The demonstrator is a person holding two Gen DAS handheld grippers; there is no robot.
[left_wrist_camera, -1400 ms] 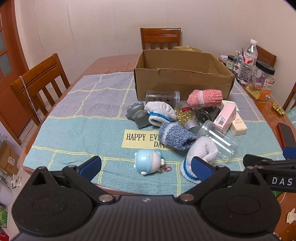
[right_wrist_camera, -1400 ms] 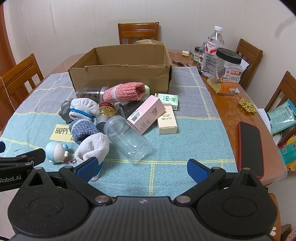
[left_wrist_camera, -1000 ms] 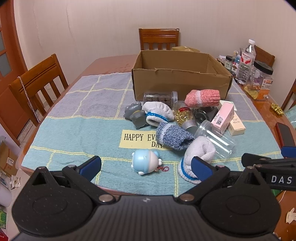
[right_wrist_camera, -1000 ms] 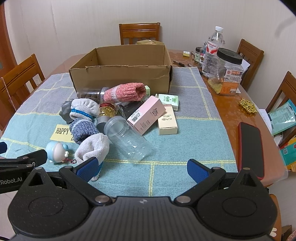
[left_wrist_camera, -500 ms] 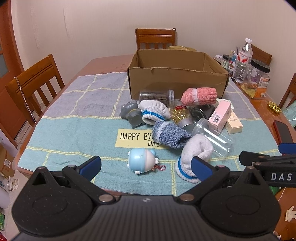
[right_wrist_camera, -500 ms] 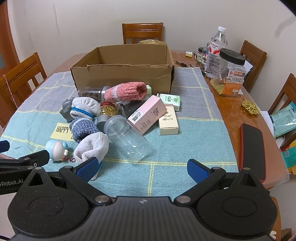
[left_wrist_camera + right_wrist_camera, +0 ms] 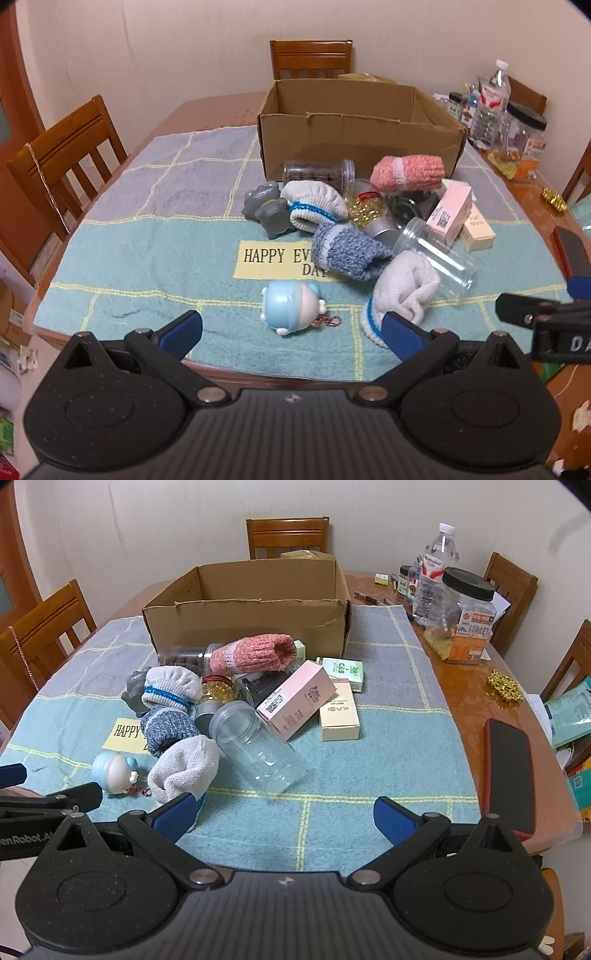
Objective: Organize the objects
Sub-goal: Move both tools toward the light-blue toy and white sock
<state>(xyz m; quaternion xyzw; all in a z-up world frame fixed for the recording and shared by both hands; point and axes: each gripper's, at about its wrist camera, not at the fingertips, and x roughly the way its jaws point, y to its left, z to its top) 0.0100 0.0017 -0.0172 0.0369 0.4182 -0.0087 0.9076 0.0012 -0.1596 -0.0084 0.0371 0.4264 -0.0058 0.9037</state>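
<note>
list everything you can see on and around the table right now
cardboard box: 1, brown, open, far middle of towel
towel: 1, teal and grey, covering table
rolled socks: 4; pink, white with blue stripe, blue marl, white; piled before box
clear empty jar: 1, on its side, near middle
jars with contents: 2, lying in pile
small boxes: 3; pink, cream, green; right of pile
blue toy: 1, near edge
grey toy: 1, left of pile
phone: 1, red case, right on bare table
bottle and jars: far right
chairs: wooden, around table
left gripper: open
right gripper: open
</note>
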